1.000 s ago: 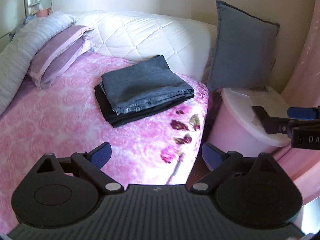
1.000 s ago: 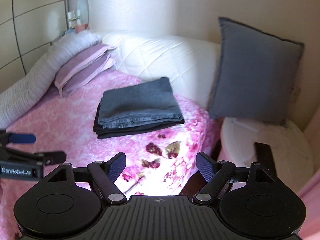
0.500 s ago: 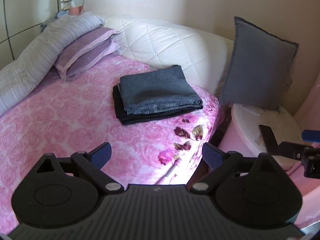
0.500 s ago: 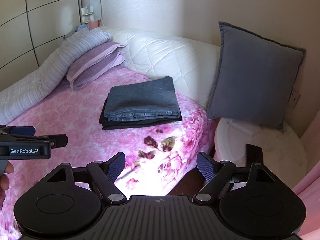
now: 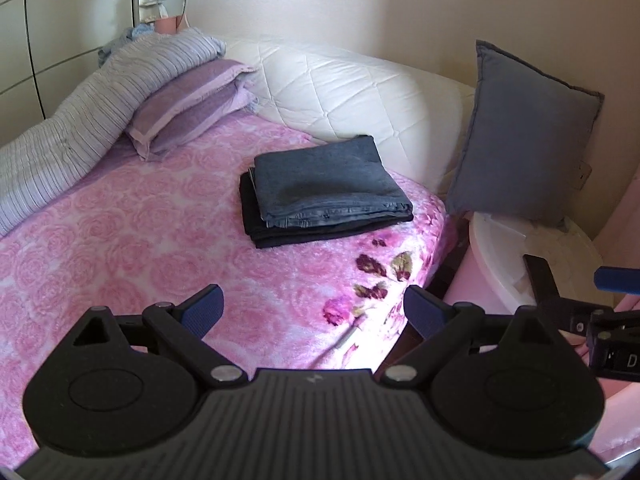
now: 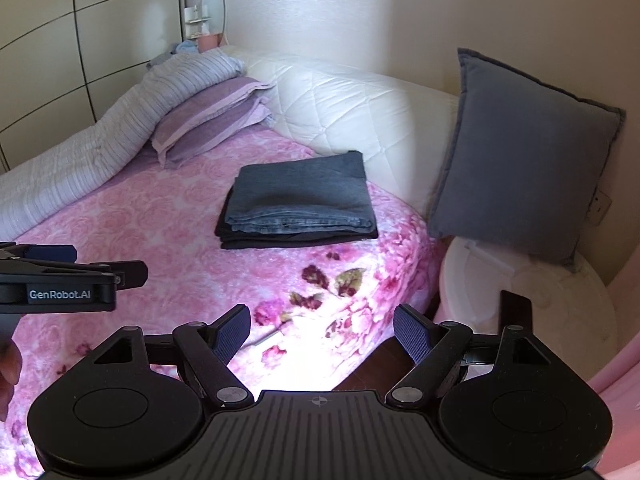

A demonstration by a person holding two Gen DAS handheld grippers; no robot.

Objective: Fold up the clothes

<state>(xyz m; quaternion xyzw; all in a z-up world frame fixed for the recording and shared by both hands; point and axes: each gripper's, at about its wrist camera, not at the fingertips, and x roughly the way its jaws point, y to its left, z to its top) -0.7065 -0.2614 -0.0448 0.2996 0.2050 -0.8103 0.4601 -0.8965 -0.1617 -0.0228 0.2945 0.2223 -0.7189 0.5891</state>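
Left wrist view: the left gripper (image 5: 312,310) is hovering wide open and empty over the pink floral bedspread (image 5: 120,240); the right gripper (image 6: 322,330) is likewise gaping, holding nothing. Folded gray jeans (image 5: 328,184) are lying atop a folded black garment (image 5: 256,220) near the quilted white headboard (image 5: 340,92), long axis running across the bed.

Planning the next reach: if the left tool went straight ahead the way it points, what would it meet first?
Probably the pink bedspread: the open left tool points slightly down over it. The folded clothes lie further along; depth is uncertain.
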